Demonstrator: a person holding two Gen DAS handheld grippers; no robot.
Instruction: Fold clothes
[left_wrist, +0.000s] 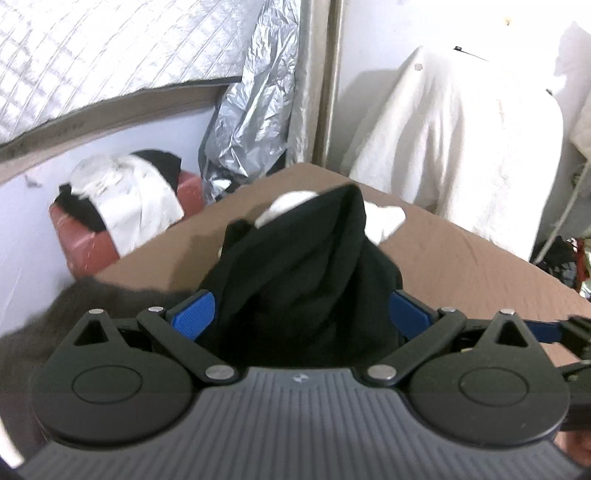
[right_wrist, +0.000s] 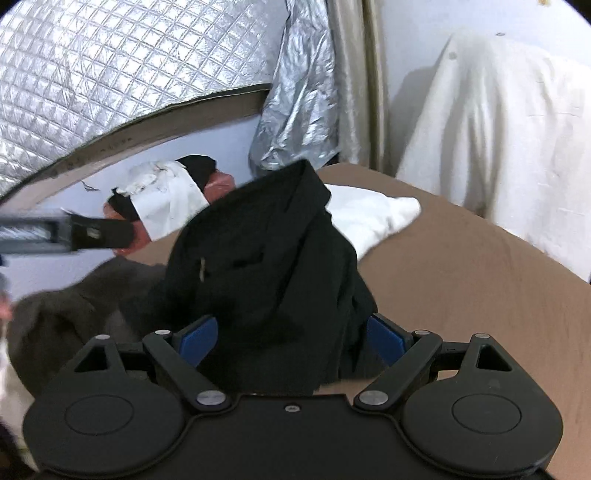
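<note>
A black garment (left_wrist: 295, 266) hangs bunched over the brown table (left_wrist: 461, 258). In the left wrist view it fills the space between the blue pads (left_wrist: 194, 314) of my left gripper (left_wrist: 301, 312), whose jaws stand wide apart around the cloth. In the right wrist view the same black garment (right_wrist: 266, 258) lies between the blue pads (right_wrist: 197, 341) of my right gripper (right_wrist: 291, 339), also spread wide around it. A white garment (right_wrist: 369, 218) lies on the table behind the black one. The fingertips are hidden by cloth.
A dark grey garment (right_wrist: 74, 314) lies at the table's left edge. A red stool (left_wrist: 88, 236) with black and white clothes stands left of the table. A white sheet (left_wrist: 461, 140) drapes something at the right. Silver foil covers (left_wrist: 251, 110) stand behind.
</note>
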